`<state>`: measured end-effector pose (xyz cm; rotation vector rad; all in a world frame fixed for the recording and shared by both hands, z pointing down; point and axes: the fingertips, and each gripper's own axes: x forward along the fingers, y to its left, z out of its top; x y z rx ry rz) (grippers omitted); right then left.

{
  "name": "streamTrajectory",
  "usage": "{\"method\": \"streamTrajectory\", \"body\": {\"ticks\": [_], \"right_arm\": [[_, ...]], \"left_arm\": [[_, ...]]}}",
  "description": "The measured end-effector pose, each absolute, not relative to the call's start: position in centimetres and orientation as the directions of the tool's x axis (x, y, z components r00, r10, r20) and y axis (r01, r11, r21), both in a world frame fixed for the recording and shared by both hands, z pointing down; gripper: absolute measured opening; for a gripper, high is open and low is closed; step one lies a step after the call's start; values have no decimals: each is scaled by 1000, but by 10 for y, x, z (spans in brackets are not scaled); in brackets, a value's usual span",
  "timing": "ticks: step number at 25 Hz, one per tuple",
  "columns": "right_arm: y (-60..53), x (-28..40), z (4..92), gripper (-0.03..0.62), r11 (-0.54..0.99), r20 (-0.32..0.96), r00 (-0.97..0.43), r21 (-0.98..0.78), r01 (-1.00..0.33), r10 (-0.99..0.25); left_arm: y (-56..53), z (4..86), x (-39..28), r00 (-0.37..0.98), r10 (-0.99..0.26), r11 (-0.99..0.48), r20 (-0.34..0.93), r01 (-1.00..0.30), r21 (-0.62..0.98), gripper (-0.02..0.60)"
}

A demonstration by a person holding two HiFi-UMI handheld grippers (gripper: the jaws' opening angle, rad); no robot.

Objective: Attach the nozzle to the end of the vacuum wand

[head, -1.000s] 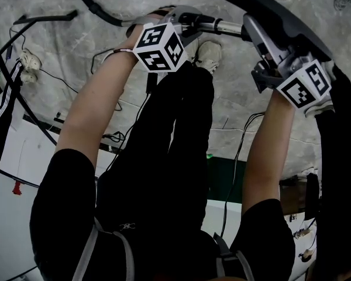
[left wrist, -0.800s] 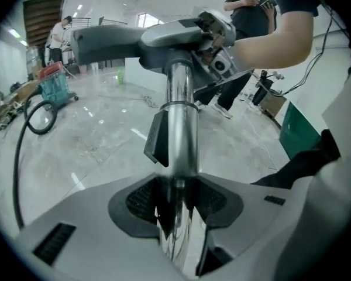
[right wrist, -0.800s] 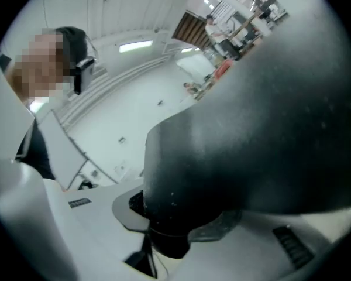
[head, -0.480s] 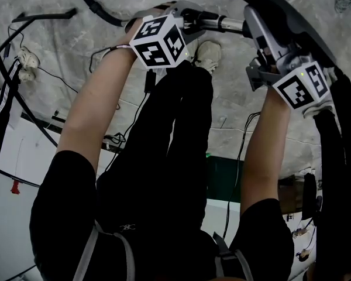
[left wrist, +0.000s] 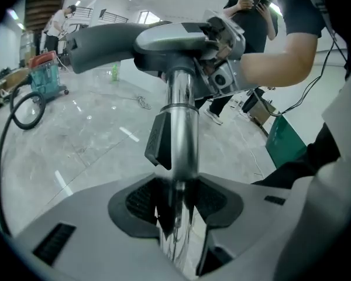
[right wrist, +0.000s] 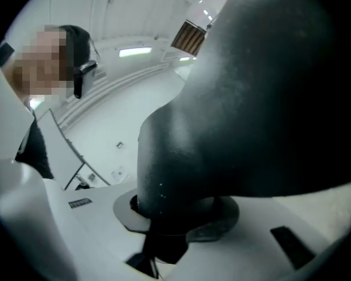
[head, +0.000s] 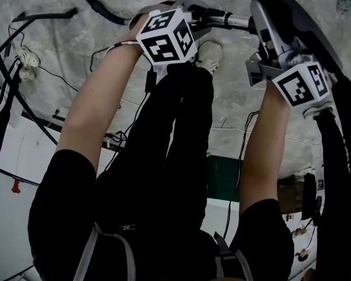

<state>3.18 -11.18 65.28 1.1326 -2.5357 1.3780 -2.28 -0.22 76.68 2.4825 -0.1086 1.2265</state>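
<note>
In the head view my left gripper (head: 190,13) is shut on the chrome vacuum wand (head: 231,21), which runs right toward the big black nozzle (head: 292,10). In the left gripper view the wand (left wrist: 181,116) rises from between my jaws (left wrist: 176,206) into the grey and black nozzle (left wrist: 134,40). There the right gripper (left wrist: 222,69) sits against the nozzle's side. The right gripper (head: 268,43) holds the nozzle's dark neck (right wrist: 245,98). Its jaws (right wrist: 175,215) are closing with the neck pressed between the pads.
A black hose (head: 96,4) and cables lie on the grey stone floor. The holder's shoe (head: 209,54) is below the wand. A white table (head: 11,157) is at the left. A person (left wrist: 254,16) stands beyond, near a green board (left wrist: 286,142).
The right gripper has tilted a little with the nozzle, and the wand and nozzle sit slightly higher in the head view. Both grips stay as they were.
</note>
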Motion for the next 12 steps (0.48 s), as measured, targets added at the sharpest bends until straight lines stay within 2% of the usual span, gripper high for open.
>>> {"method": "streamTrajectory", "body": {"ticks": [1, 3, 7, 9, 10, 12], "right_arm": [[-112, 32, 649, 126, 380, 310, -763, -724, -576, -566], [-119, 38, 652, 127, 371, 303, -762, -733, -570, -572], [-123, 68, 684, 126, 16, 545, -542, -696, -718, -640], [-121, 77, 691, 126, -71, 601, -471, -662, -746, -646], [-122, 74, 690, 126, -24, 579, -490, -661, -750, -651], [-122, 56, 680, 126, 182, 456, -610, -685, -705, -647]], "left_arm": [[-3, 764, -21, 625, 106, -928, 774, -217, 303, 167], [-7, 763, -16, 629, 94, -921, 772, -240, 308, 167], [-14, 776, -6, 578, 24, -906, 816, -333, 263, 172], [-12, 780, -1, 569, 24, -906, 822, -336, 259, 172], [-11, 782, -2, 570, 33, -907, 821, -328, 264, 173], [-12, 785, -9, 568, 66, -916, 820, -291, 275, 172]]}}
